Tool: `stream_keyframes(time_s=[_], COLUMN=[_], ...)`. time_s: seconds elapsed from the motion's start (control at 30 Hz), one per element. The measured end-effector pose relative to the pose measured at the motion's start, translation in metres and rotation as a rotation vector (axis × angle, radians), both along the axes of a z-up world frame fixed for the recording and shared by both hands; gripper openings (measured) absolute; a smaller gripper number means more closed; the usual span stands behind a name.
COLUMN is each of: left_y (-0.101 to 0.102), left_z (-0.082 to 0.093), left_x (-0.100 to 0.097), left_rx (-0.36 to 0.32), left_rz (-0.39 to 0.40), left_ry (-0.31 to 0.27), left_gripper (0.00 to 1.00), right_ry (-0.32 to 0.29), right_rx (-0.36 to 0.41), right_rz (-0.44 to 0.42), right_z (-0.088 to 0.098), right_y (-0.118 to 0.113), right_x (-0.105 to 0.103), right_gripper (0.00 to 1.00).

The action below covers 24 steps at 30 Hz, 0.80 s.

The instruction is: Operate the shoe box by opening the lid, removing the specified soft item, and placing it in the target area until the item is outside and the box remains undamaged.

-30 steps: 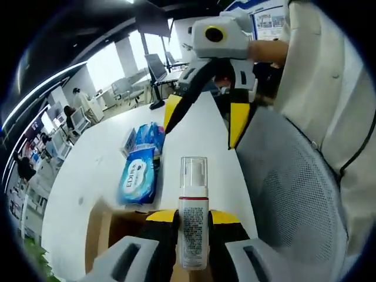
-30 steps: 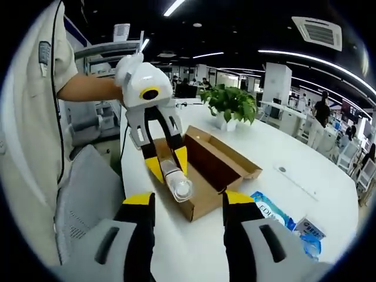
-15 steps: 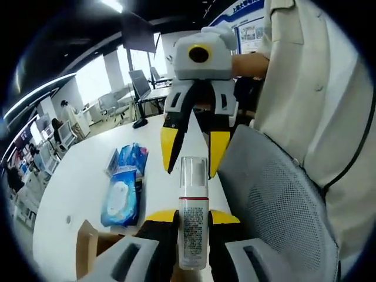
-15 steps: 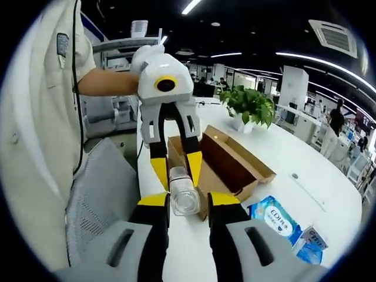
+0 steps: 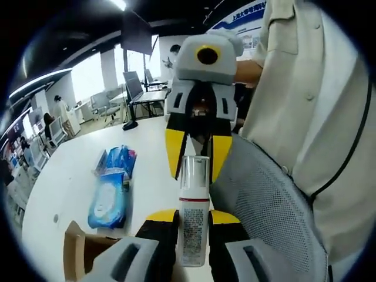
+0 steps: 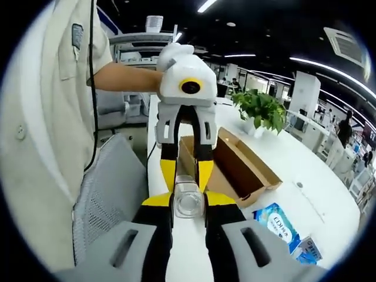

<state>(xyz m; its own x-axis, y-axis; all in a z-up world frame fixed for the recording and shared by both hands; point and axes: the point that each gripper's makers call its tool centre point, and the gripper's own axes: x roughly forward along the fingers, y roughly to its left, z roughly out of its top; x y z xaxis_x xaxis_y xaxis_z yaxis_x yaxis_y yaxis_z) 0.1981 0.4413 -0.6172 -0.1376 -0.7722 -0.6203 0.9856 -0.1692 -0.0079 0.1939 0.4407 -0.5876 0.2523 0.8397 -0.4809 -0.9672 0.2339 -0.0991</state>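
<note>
A white pump bottle (image 5: 194, 232) with a clear cap is held in the air between both grippers. My left gripper (image 5: 194, 216) is shut on its labelled body. My right gripper (image 6: 188, 198) is shut on the clear cap end (image 6: 188, 204). In the left gripper view the right gripper (image 5: 195, 173) comes in from above, yellow fingers (image 5: 174, 150) flanking the cap. In the right gripper view the left gripper (image 6: 187, 181) reaches down to the bottle. The brown cardboard shoe box (image 6: 249, 173) lies open on the white table (image 6: 311, 176); its corner (image 5: 76, 258) is at the lower left of the left gripper view.
Blue wet-wipe packs (image 5: 108, 197) (image 6: 279, 220) lie on the table past the box. A potted plant (image 6: 261, 108) stands at the far side. A grey mesh chair (image 5: 267, 217) (image 6: 108, 200) and a person in a beige shirt (image 5: 317, 100) are close beside the grippers.
My right gripper has moved in from open and shut on the bottle's cap end. The left gripper still holds the bottle, lifted away from the box toward the chair side.
</note>
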Motion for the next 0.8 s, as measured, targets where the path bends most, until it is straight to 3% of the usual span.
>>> stream_keyframes(time_s=[0.27, 0.5, 0.8], left_y=[-0.005, -0.009, -0.011], left_z=[0.000, 0.002, 0.006], left_x=[0.003, 0.005, 0.013], left_rx=[-0.015, -0.023, -0.065], left_rz=[0.026, 0.073, 0.125], left_ry=[-0.021, 0.008, -0.002], left_gripper=[0.20, 0.21, 0.35], right_ry=[0.032, 0.040, 0.037], right_rx=[-0.010, -0.018, -0.023], right_rz=[-0.025, -0.034, -0.040], right_z=[0.000, -0.001, 0.001], right_y=[-0.005, -0.007, -0.011], right_x=[0.003, 0.005, 0.010], right_gripper=[0.16, 0.16, 0.16])
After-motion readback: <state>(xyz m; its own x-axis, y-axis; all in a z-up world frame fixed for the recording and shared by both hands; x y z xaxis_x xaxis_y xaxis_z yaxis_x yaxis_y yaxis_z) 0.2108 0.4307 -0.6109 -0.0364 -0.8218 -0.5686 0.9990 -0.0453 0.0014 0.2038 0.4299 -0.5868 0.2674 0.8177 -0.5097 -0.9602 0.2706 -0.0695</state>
